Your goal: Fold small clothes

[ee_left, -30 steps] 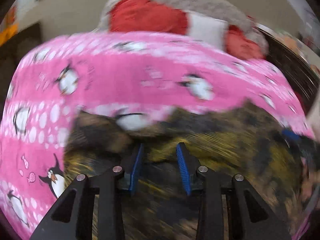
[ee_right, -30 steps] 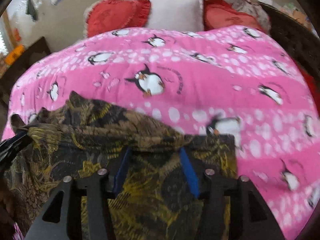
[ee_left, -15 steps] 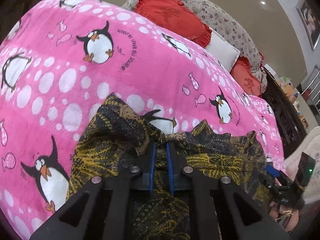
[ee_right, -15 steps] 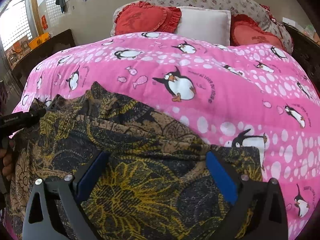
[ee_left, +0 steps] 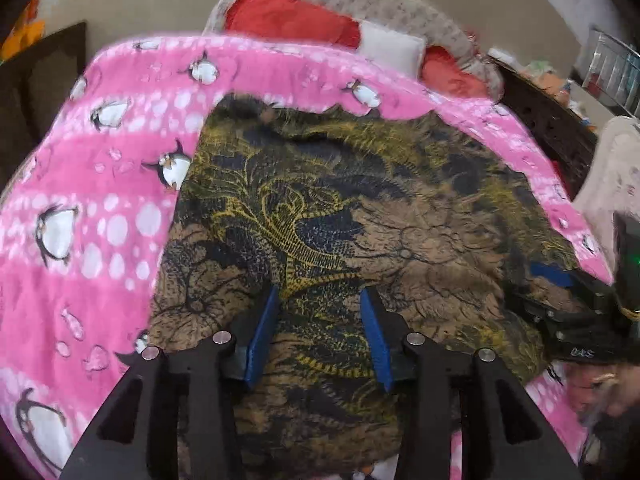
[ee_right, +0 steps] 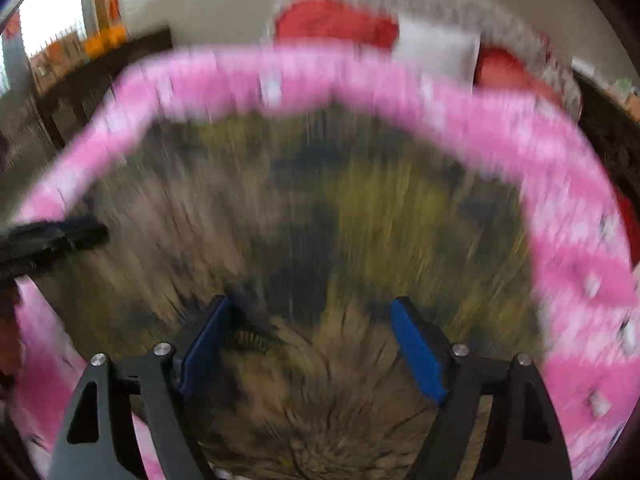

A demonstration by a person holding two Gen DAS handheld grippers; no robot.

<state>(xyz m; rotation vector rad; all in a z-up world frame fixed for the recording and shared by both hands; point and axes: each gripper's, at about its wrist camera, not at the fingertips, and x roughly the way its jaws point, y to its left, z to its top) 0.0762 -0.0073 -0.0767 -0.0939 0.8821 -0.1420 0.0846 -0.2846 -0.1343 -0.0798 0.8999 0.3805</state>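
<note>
Your left gripper [ee_left: 322, 334] is opening, fingers apart over the cloth [ee_left: 360, 216], gripping nothing. Your right gripper [ee_right: 316, 344] stands wide, closing, empty. The cloth lies spread on the bed [ee_left: 92, 208], reaching its near edge.

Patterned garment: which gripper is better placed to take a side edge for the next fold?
Probably the right gripper: in the left wrist view its pad sits at the garment's right edge, jaws wide, closing, gripping nothing. The left gripper hangs over the garment, inside its edges, jaws narrow, opening, nothing pinched.
</note>
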